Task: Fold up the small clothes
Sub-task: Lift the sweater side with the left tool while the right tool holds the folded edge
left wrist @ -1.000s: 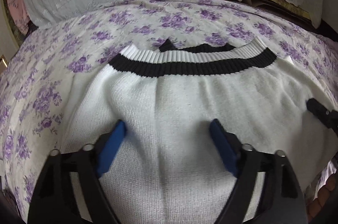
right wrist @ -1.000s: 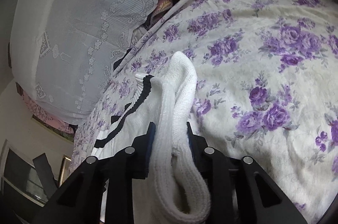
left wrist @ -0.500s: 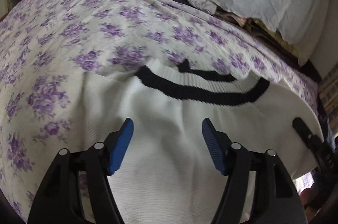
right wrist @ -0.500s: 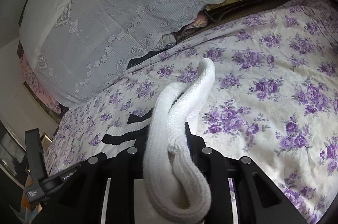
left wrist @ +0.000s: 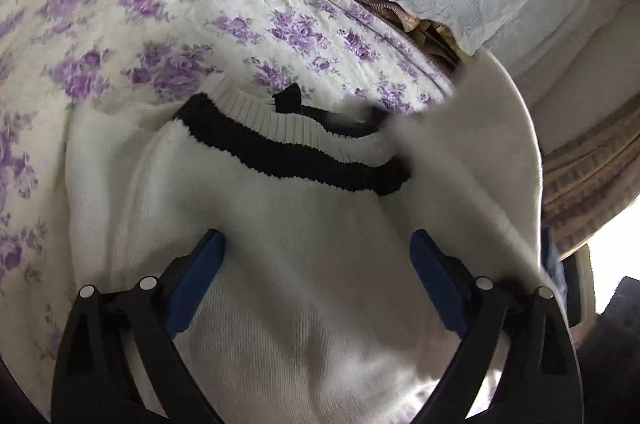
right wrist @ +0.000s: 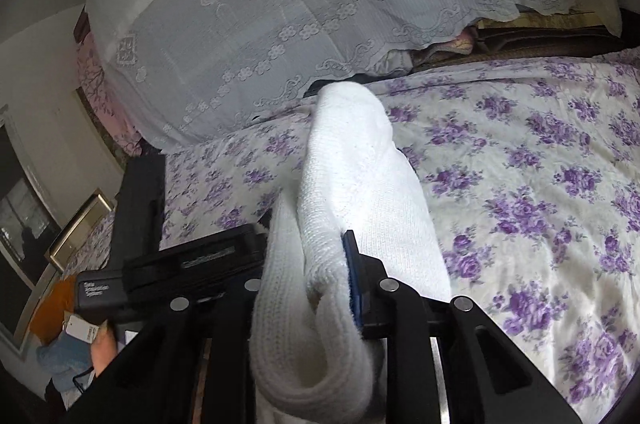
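A small white knit sweater with a black-striped ribbed band lies on the floral bed sheet. My left gripper is open, its blue pads spread just above the sweater's middle. My right gripper is shut on a bunched white part of the sweater and holds it up off the bed; the lifted fabric sweeps across the right of the left wrist view, blurred. The left gripper's black body shows at the left of the right wrist view.
The purple-flowered sheet covers the bed. A white lace cover drapes over a pile at the back, with folded textiles beneath it. A framed picture and orange and blue items lie off the bed's left edge.
My right gripper has lifted the white fabric higher and swung it towards the left gripper. The left gripper has turned right and stays open over the sweater.
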The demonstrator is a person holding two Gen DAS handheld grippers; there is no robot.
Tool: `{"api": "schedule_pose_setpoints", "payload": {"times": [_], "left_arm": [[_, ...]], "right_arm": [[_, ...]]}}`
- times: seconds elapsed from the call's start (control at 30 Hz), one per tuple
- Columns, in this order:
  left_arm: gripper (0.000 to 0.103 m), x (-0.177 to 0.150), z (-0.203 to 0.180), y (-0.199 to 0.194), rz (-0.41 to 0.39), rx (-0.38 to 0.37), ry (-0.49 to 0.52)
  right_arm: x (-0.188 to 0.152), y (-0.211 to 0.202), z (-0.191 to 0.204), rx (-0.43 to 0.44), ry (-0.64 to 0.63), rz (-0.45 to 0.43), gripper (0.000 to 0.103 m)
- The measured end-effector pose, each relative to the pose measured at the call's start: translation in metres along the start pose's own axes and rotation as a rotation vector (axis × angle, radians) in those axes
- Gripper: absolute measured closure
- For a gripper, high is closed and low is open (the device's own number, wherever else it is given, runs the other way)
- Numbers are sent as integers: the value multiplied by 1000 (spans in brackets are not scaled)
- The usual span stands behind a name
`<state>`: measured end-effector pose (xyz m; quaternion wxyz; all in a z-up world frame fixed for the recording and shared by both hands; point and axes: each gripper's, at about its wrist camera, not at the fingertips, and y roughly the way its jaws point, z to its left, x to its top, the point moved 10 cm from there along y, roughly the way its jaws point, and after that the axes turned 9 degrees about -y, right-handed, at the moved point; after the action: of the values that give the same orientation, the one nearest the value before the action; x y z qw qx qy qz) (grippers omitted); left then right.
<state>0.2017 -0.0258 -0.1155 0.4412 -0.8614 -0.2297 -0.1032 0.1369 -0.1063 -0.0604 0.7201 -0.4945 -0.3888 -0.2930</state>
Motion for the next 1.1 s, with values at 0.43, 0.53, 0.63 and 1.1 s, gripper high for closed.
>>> {"api": "schedule_pose_setpoints", "payload": {"times": [0.43,0.53,0.63,1.1], "left_arm": [[17,26,8,-15,-10,-262,-153],[18,38,23,-33,-51,-288,-205],[18,46,49,-46,-86,-222,-221],[18,45,121,-49,-79,104,-260]], "right_arm": [[15,12,43,22,-55,8,82],[25,22,73,54,-101,14,82],[20,39,96,83,-123,44,82],[-40,71,122,101,-222,163,78]]}}
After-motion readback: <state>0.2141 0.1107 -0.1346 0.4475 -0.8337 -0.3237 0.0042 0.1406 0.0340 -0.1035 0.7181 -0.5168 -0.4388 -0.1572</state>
